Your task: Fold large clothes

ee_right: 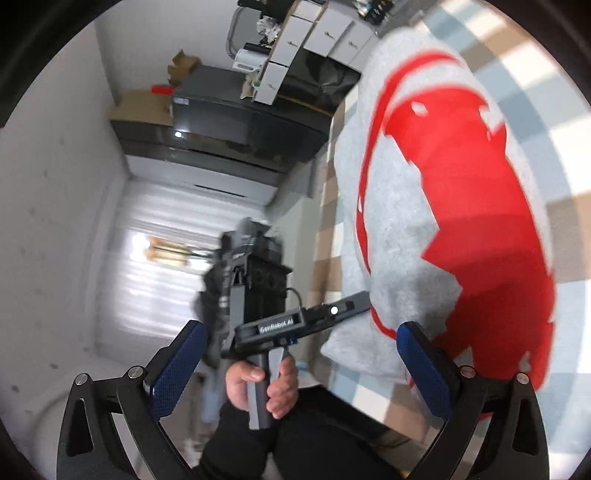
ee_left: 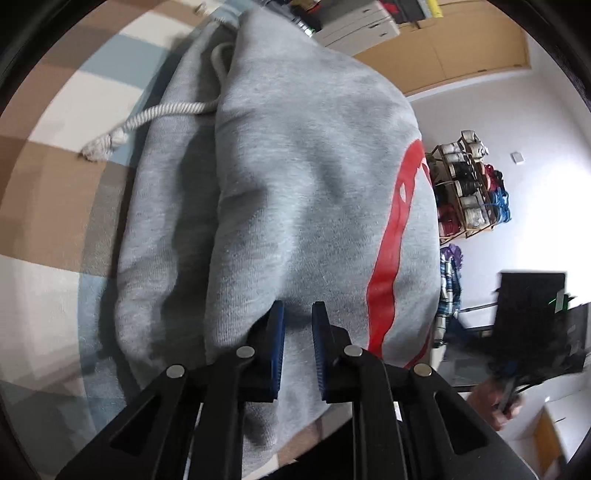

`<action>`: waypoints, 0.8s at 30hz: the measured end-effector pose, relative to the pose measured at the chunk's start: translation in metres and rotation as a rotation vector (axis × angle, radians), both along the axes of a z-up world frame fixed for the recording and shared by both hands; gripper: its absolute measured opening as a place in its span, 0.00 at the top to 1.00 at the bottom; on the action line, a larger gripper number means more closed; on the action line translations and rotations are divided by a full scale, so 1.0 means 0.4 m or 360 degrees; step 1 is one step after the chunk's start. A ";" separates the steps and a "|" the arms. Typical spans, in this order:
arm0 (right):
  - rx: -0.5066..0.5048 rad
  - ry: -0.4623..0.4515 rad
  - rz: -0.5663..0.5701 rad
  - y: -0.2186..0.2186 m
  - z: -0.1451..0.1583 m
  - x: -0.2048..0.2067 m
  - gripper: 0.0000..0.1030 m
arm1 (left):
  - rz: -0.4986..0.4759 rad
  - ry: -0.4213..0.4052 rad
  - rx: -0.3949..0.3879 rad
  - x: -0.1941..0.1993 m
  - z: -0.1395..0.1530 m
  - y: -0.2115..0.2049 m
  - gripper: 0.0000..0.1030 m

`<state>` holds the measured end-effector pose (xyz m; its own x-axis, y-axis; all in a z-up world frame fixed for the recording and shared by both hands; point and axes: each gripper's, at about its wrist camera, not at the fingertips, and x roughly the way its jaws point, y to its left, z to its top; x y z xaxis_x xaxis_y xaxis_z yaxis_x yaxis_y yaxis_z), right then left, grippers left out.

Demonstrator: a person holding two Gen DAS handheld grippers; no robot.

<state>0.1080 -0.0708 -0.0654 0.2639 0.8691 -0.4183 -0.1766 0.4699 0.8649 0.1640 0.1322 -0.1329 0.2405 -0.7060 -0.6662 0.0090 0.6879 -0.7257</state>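
A grey hoodie [ee_left: 295,177] with a red print and a white drawstring [ee_left: 155,118] lies on a checkered cloth. My left gripper [ee_left: 298,314] is shut on a bunch of its grey fabric at the near edge and lifts it. In the right wrist view the hoodie [ee_right: 402,229] shows its big red print [ee_right: 476,206]. My right gripper [ee_right: 299,354] is wide open and empty, held off the hoodie's near-left edge. The left gripper's body [ee_right: 295,325] and the hand on its handle show between my right fingers.
The checkered brown, white and blue cloth [ee_left: 55,206] covers the surface. A wooden rack of yarn rolls [ee_left: 469,184] stands by the wall. Dark cabinets [ee_right: 236,122] and white drawers [ee_right: 325,29] stand beyond the surface.
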 end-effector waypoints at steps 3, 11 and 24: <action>-0.0171 0.0034 0.0037 0.041 0.049 0.037 0.00 | 0.0064 -0.0023 0.0069 0.012 0.004 0.012 0.96; -0.0779 0.0281 0.0092 0.180 0.107 0.266 0.00 | 0.0035 -0.0124 0.0138 -0.007 0.005 0.046 0.97; -0.2057 0.0193 0.0466 0.323 -0.132 0.392 0.00 | 0.0002 -0.0124 0.0247 0.004 0.021 0.008 0.97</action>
<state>0.2647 0.0584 -0.1181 0.0395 -0.1501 -0.9879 -0.3653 0.9181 -0.1541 0.1655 0.1354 -0.1246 0.2964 -0.5957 -0.7465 0.0604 0.7918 -0.6078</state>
